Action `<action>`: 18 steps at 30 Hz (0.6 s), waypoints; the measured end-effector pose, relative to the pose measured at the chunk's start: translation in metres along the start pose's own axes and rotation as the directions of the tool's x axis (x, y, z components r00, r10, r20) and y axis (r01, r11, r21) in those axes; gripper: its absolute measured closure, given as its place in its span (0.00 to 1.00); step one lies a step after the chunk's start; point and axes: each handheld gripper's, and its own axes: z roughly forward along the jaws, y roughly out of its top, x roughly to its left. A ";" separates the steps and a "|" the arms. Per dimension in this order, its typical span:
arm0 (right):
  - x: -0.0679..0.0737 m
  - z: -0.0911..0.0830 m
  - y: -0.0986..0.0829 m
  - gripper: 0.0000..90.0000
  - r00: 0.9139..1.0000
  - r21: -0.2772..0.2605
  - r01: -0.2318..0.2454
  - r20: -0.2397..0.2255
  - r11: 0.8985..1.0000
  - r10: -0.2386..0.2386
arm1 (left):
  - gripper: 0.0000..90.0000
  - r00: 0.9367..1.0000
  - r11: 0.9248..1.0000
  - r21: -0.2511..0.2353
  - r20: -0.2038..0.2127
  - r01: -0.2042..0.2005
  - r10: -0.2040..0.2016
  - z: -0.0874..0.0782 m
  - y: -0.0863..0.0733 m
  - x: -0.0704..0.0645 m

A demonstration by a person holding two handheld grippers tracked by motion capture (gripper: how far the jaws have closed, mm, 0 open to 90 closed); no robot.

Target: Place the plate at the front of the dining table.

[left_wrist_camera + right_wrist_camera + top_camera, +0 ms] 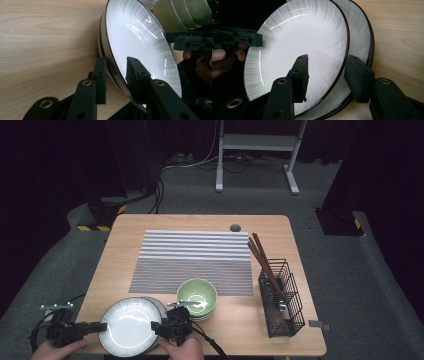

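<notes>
Straddling the top plate point(129, 326) of a stack at the counter's point(120, 250) near edge, the left gripper point(102, 326) and right gripper point(154, 327) have jaws parted around opposite rims. Farther right sit green bowls point(197, 296). No readable writing.

On the bench point(125, 250) there are two white plates point(129, 326) stacked at the near left, two green bowls point(197, 296) nested just right of them, one striped mat point(195, 260) — and one wire basket point(281, 299) at the right holding a few chopsticks point(260, 254), number unclear.
</notes>
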 end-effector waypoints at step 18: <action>0.008 0.010 0.003 0.57 0.991 0.029 0.115 0.071 0.993 -0.117 | 0.77 0.999 1.000 0.012 -0.037 -0.022 0.022 0.005 0.000 -0.004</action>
